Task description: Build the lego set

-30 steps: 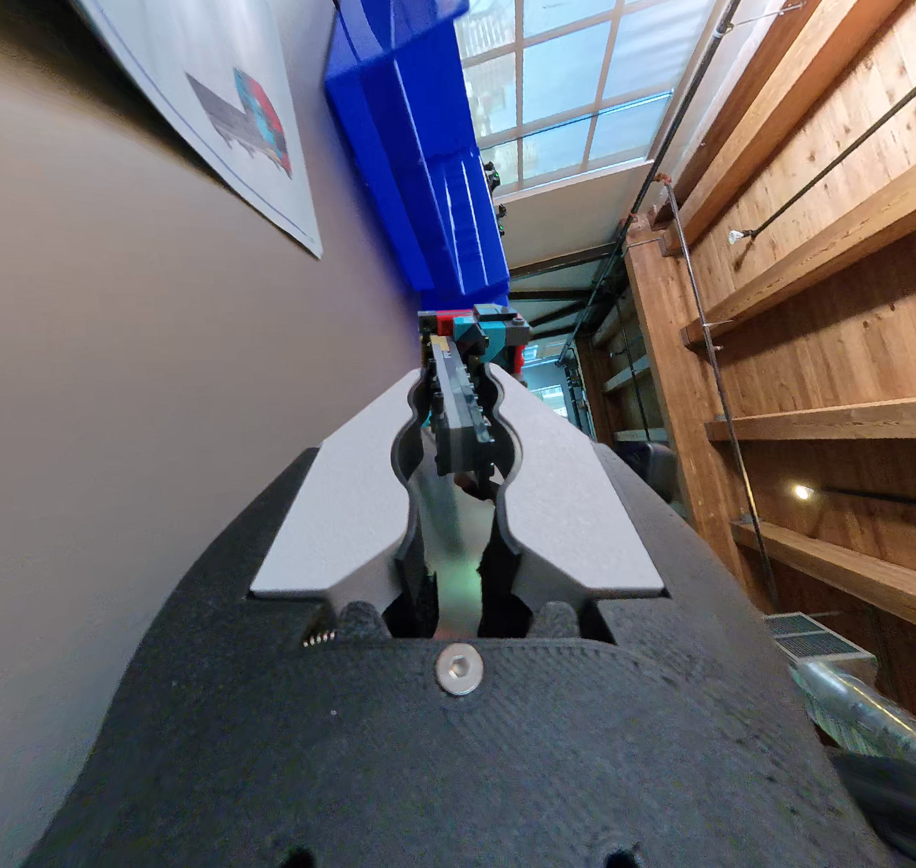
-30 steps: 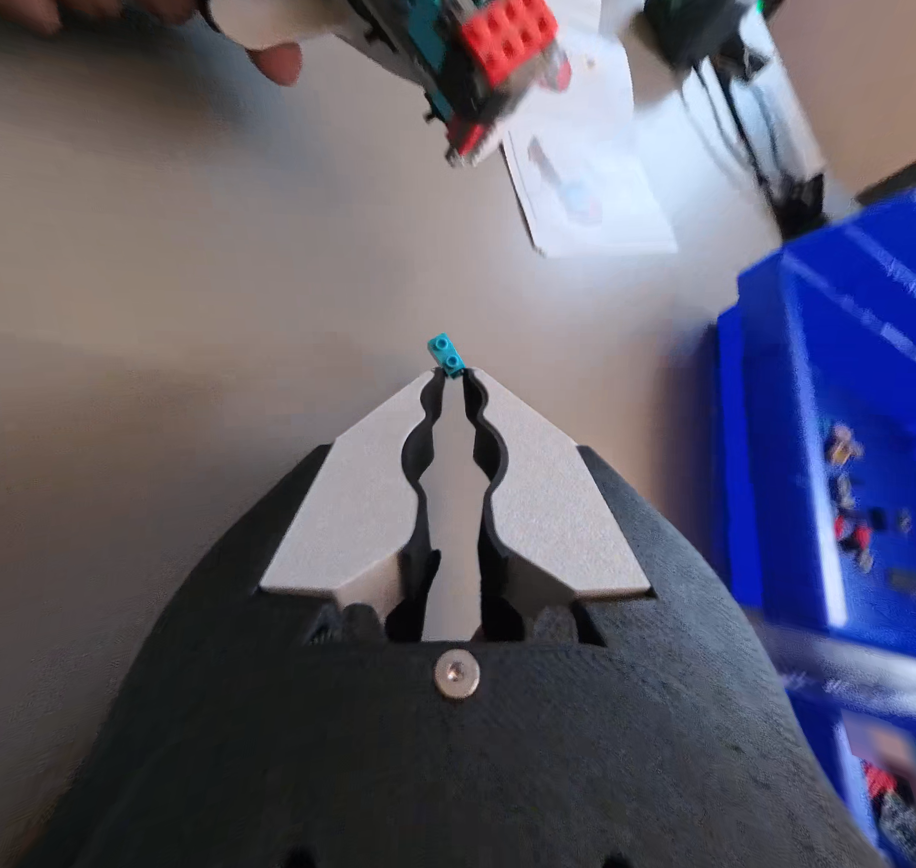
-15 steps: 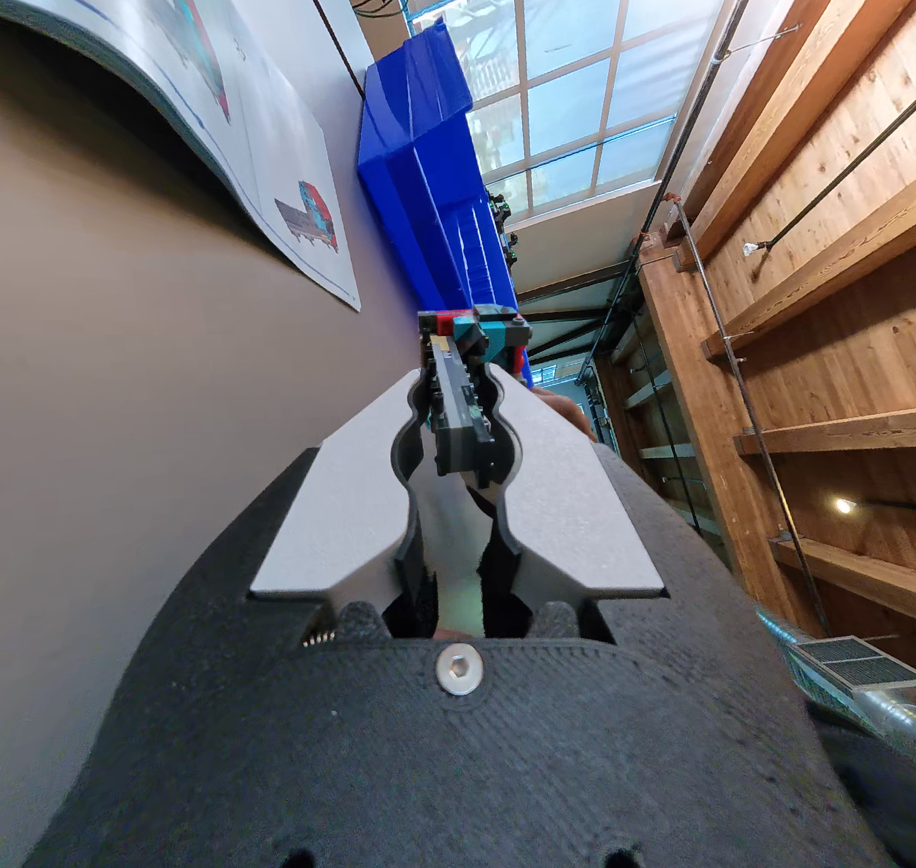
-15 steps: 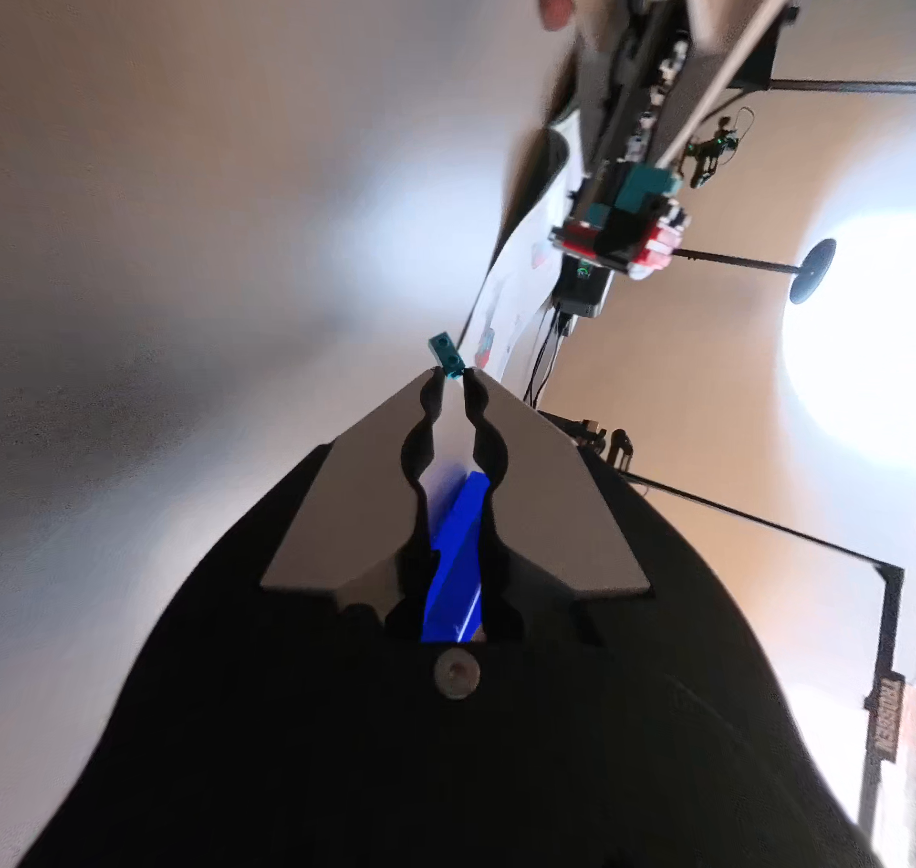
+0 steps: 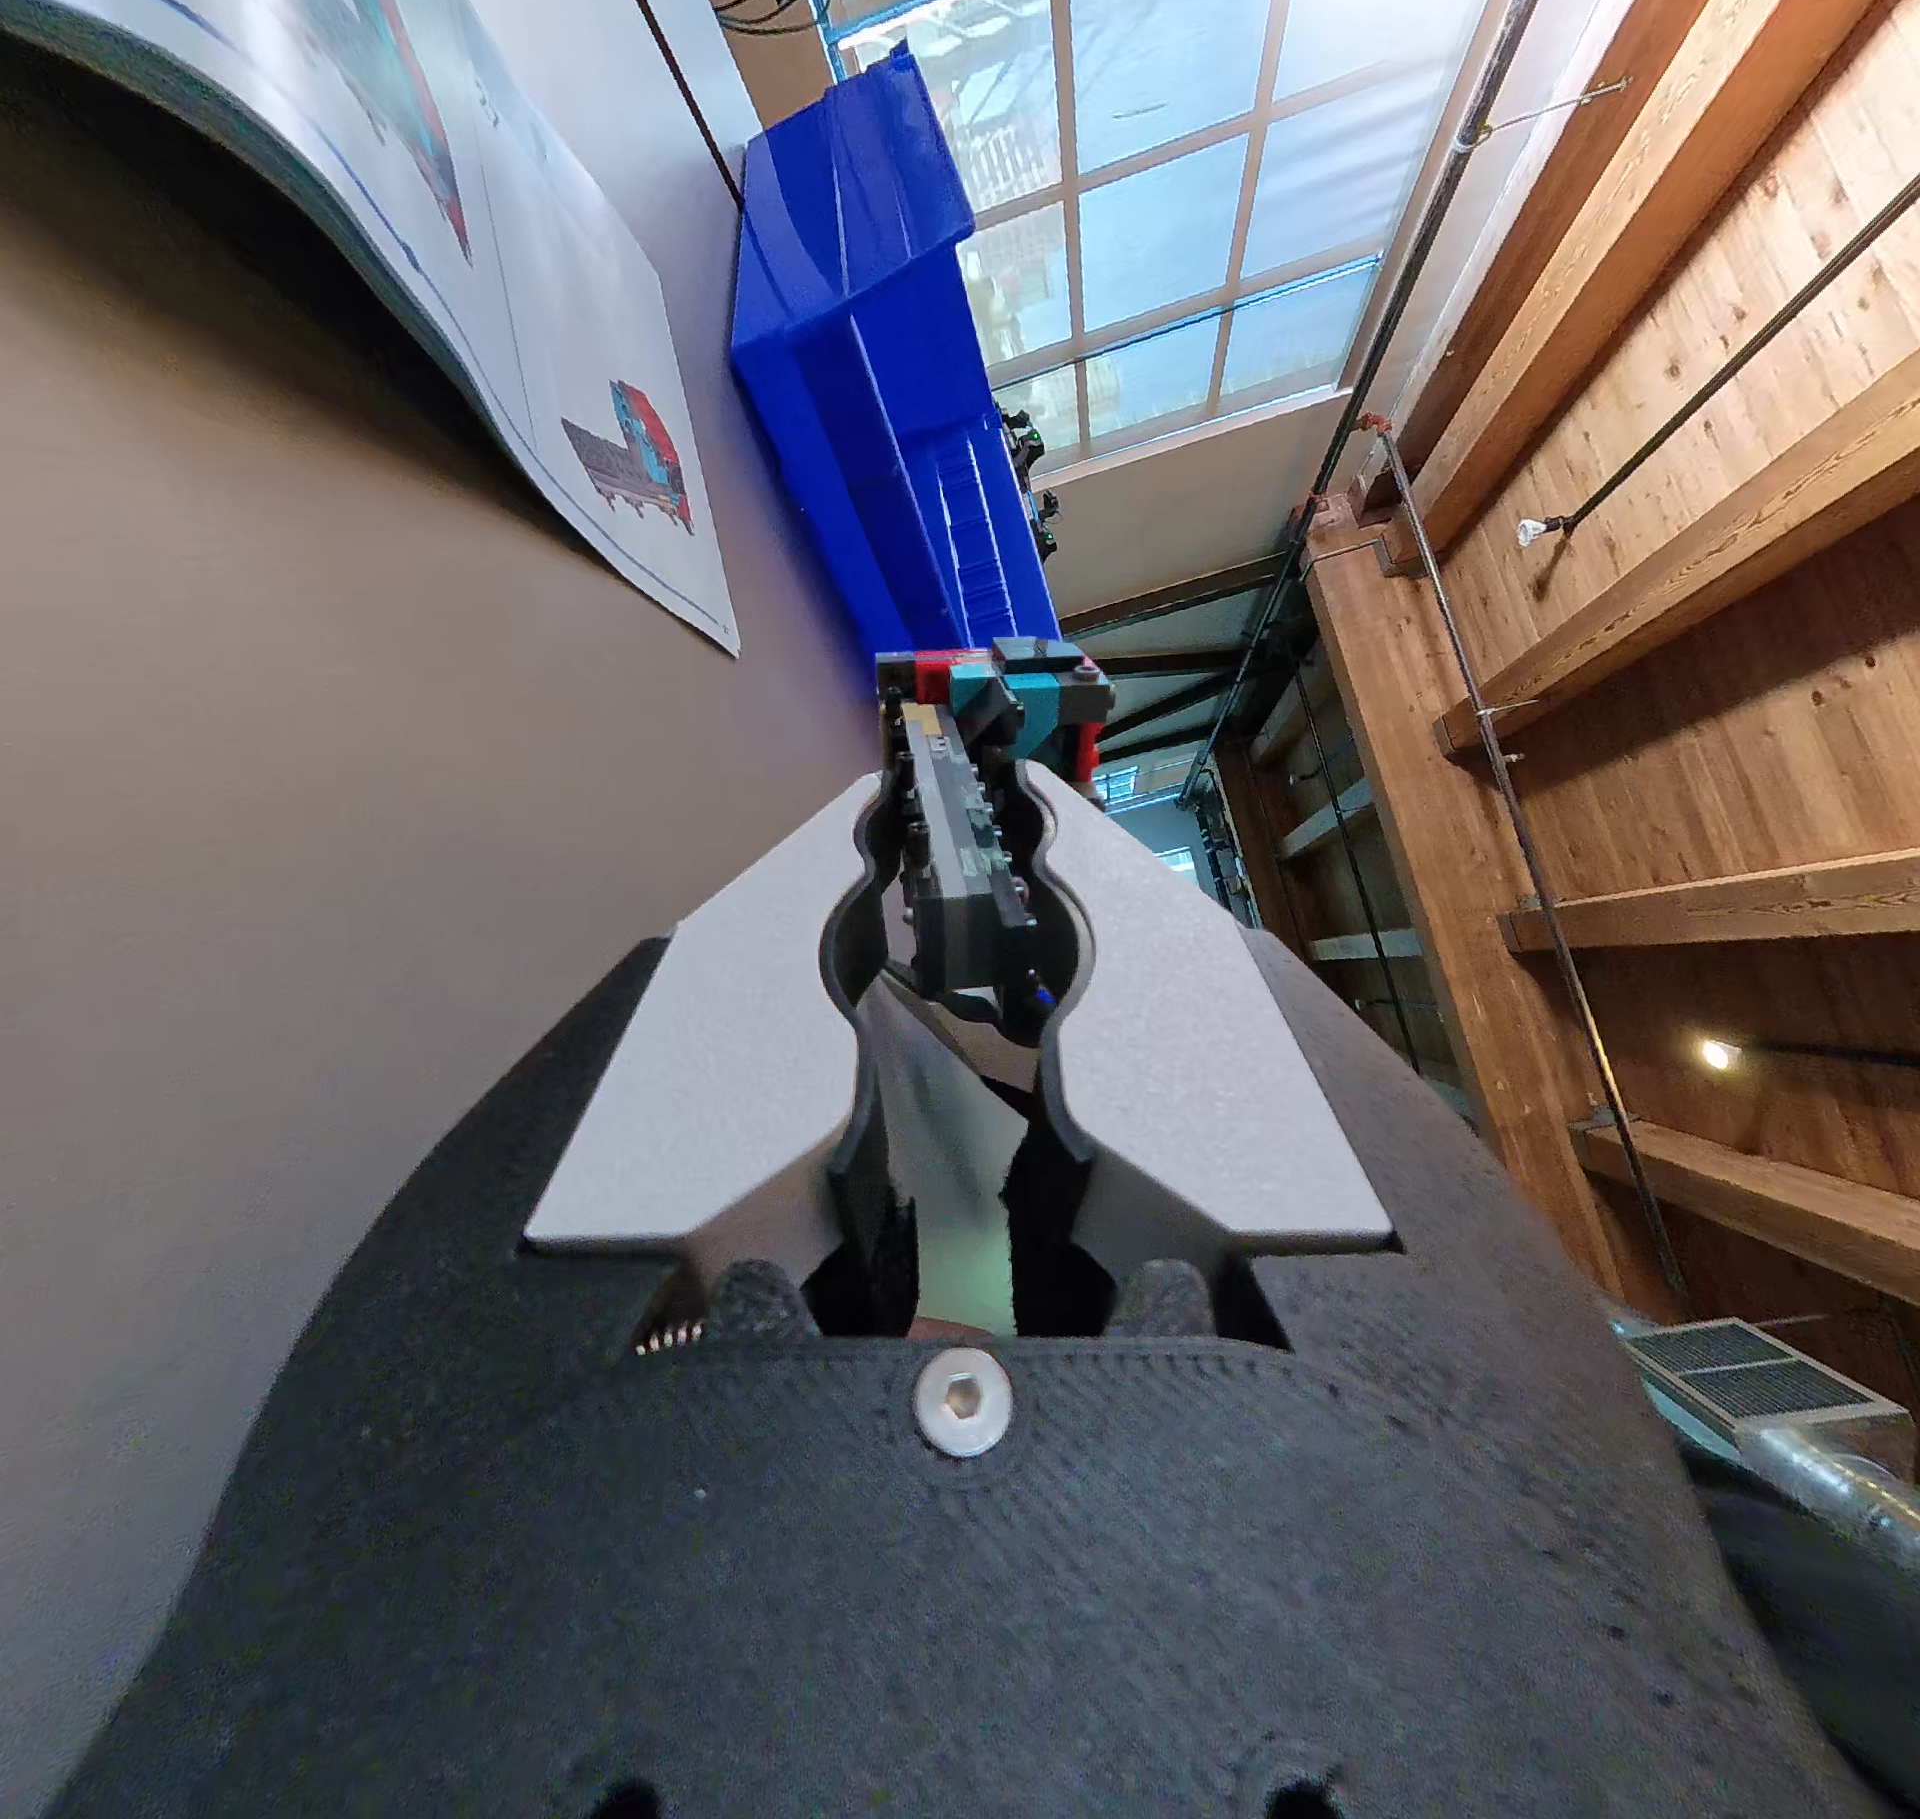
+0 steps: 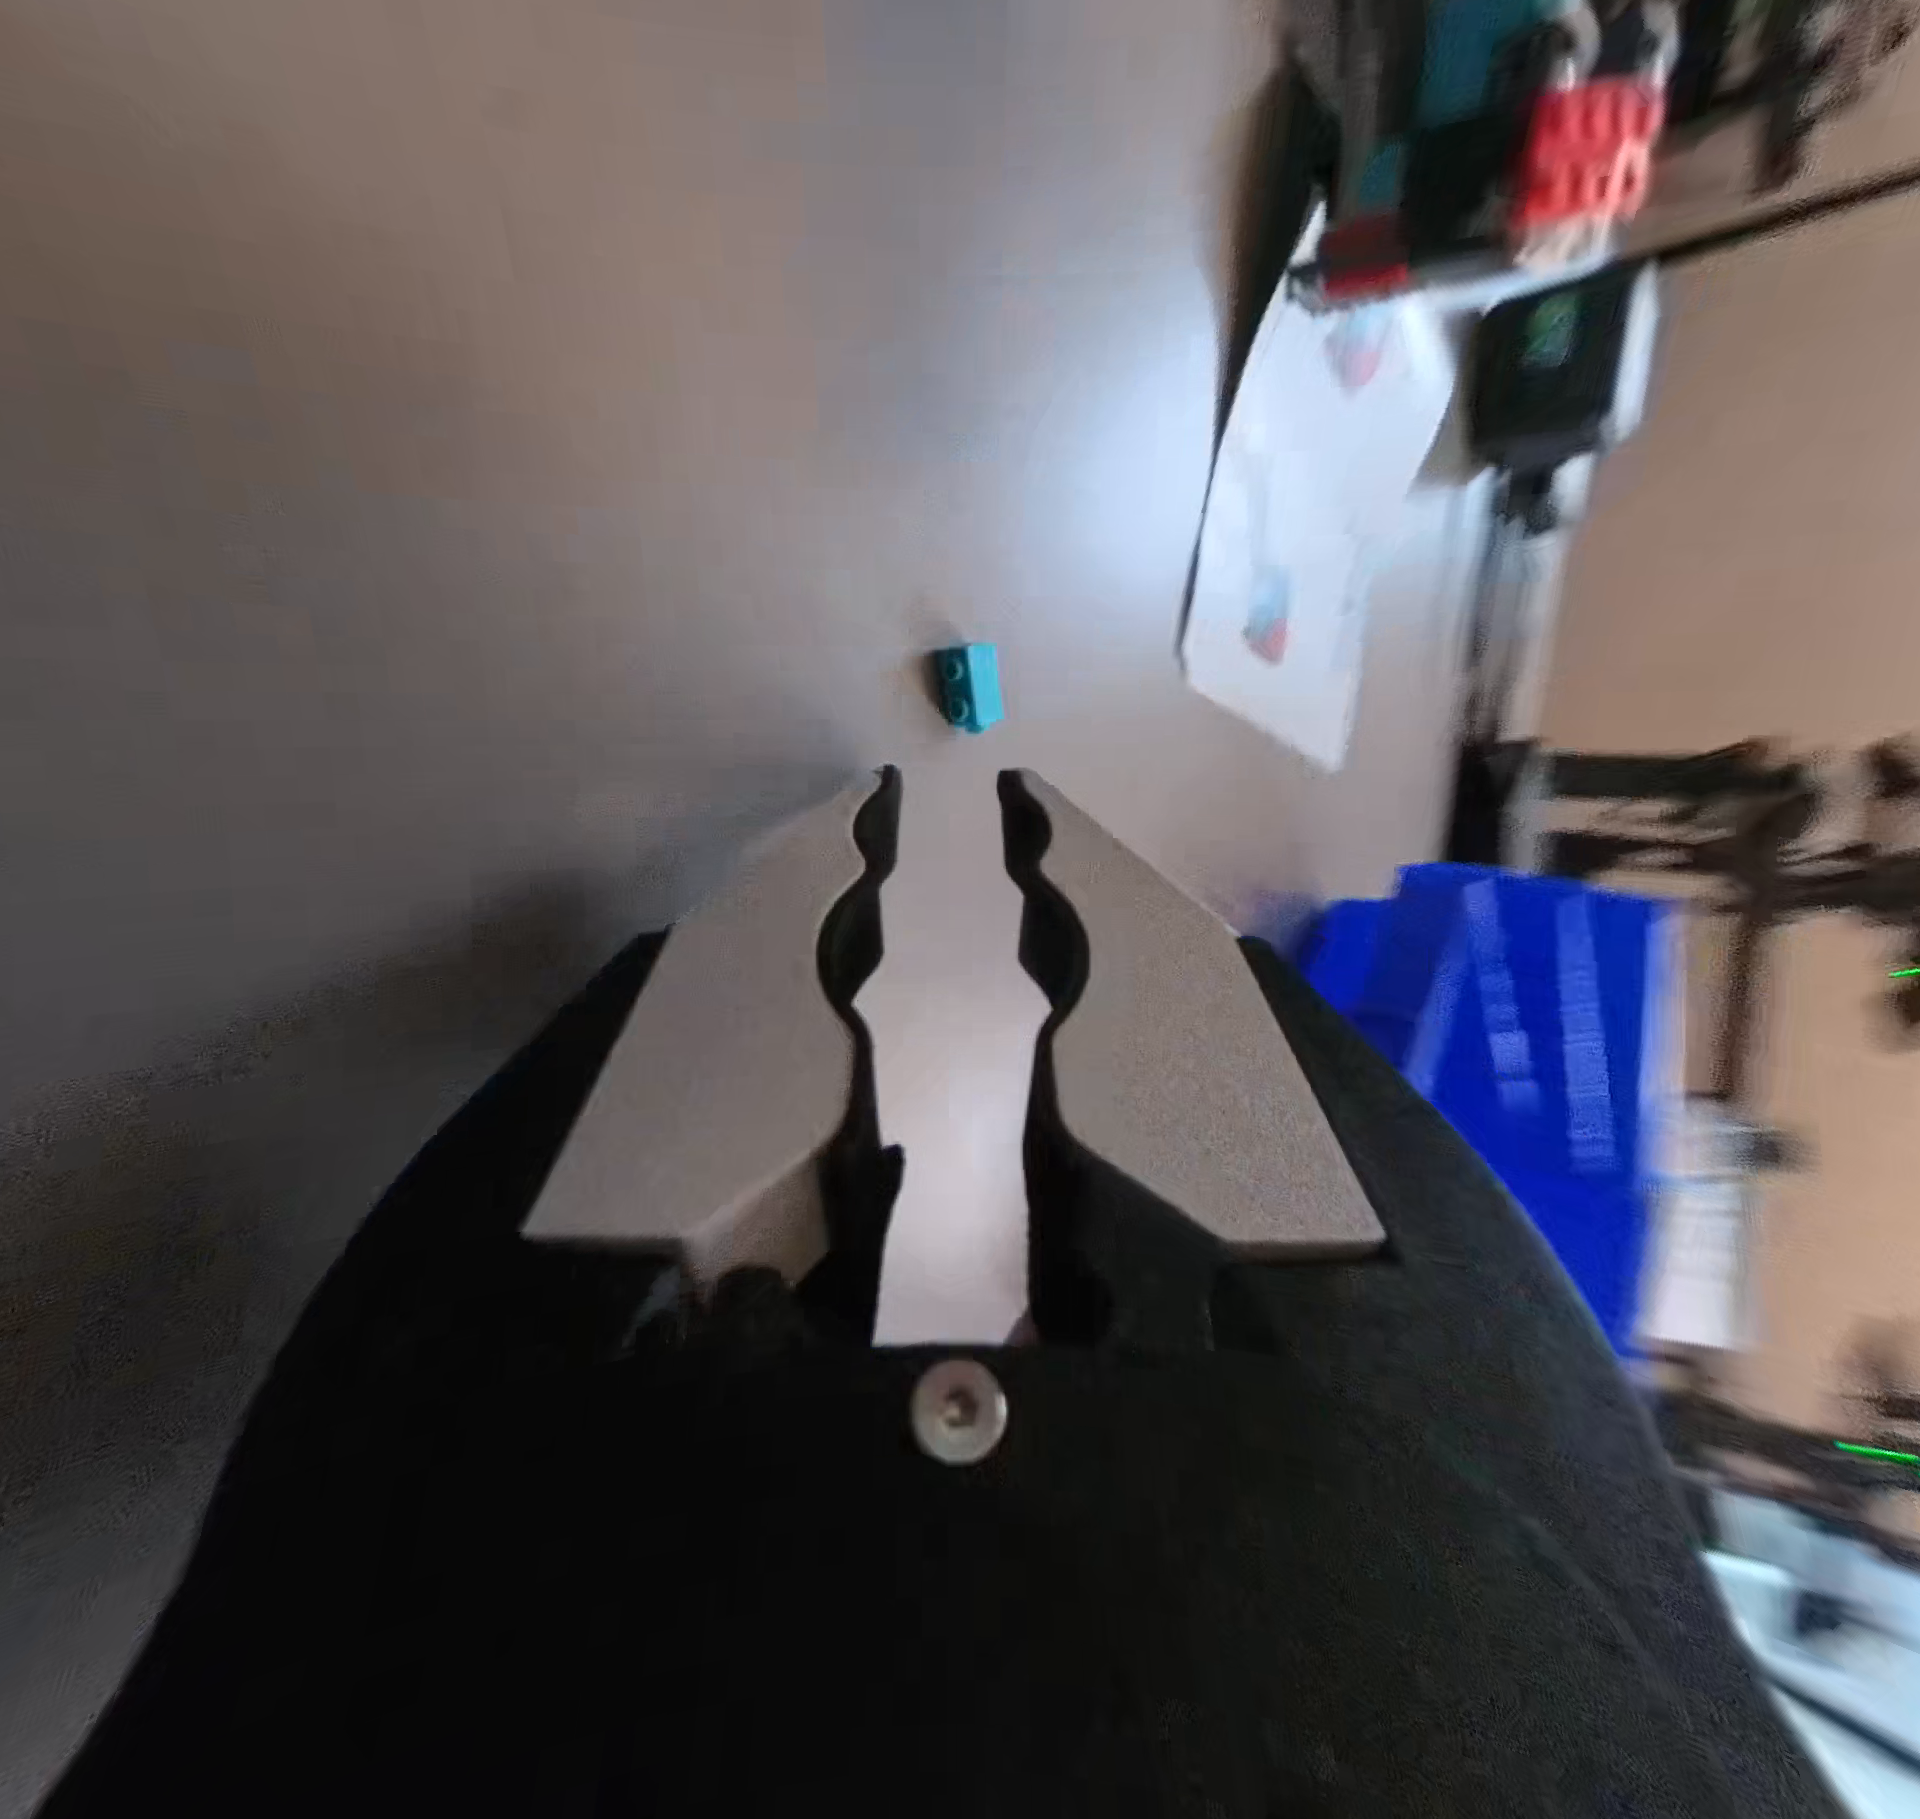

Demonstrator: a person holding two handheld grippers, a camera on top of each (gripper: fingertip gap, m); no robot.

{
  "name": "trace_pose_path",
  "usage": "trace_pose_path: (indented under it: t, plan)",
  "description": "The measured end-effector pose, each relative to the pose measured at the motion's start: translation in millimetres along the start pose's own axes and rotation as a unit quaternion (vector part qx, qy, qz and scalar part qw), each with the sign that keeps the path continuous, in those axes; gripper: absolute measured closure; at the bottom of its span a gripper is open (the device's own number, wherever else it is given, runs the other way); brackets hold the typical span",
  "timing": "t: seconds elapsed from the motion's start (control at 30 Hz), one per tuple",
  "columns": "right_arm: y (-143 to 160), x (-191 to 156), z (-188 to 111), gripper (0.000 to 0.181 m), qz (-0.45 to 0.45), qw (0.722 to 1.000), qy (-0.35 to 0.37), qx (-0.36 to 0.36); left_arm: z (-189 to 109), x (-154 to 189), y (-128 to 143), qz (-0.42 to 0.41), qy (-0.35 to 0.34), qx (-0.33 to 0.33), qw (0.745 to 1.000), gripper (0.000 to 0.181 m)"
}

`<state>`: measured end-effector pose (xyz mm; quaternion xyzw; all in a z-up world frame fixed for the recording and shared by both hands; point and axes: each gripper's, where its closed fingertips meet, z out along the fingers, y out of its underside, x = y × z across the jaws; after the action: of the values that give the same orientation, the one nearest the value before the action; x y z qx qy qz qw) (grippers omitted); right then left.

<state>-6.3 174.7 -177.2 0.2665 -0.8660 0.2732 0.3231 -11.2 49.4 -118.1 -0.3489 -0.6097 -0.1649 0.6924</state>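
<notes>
Left gripper (image 5: 961, 782) jaws clamp lego model (image 5: 966, 834); right gripper (image 6: 945, 777) jaws apart, empty, teal brick (image 6: 968, 686) just ahead; blue bin (image 6: 1496, 1000) + booklet (image 6: 1309, 543) nearby

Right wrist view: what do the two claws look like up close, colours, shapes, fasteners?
Both match. The right claw and left claw each have two flat pale grey wedge fingers with wavy black inner edges, on a black textured, seemingly 3D-printed body with one silver hex screw centred behind the fingers. No cables or markings visible.
</notes>
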Motion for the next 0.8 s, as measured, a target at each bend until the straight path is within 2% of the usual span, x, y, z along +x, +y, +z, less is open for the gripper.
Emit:
trace_pose_path:
  t: [0.1, 0.17, 0.23, 0.37, 0.67, 0.8]
  plan:
    - [-10, -7, 3, 0.157, 0.162, 0.981, -0.09, 0.05, 3, 0, 8, 0.001, 0.002, -0.021, 1.0, 0.161]
    - [-10, -5, 9, 0.154, 0.222, 0.965, -0.128, 0.06, 5, 1, 13, 0.006, 0.001, -0.037, 0.999, 0.161]
    - [-5, 2, 15, 0.153, 0.251, 0.956, -0.137, 0.061, 6, 2, 18, 0.014, 0.0, -0.05, 0.999, 0.161]
    - [0, 8, 20, 0.152, 0.266, 0.949, -0.151, 0.073, 7, 5, 23, 0.022, 0.006, -0.063, 0.998, 0.161]
    - [-9, 4, 25, 0.169, 0.279, 0.93, -0.222, 0.091, 7, 6, 26, 0.019, 0.015, -0.079, 0.997, 0.161]
    - [-7, 12, 28, 0.169, 0.246, 0.951, -0.181, 0.057, 7, 4, 26, 0.03, 0.002, -0.079, 0.996, 0.162]
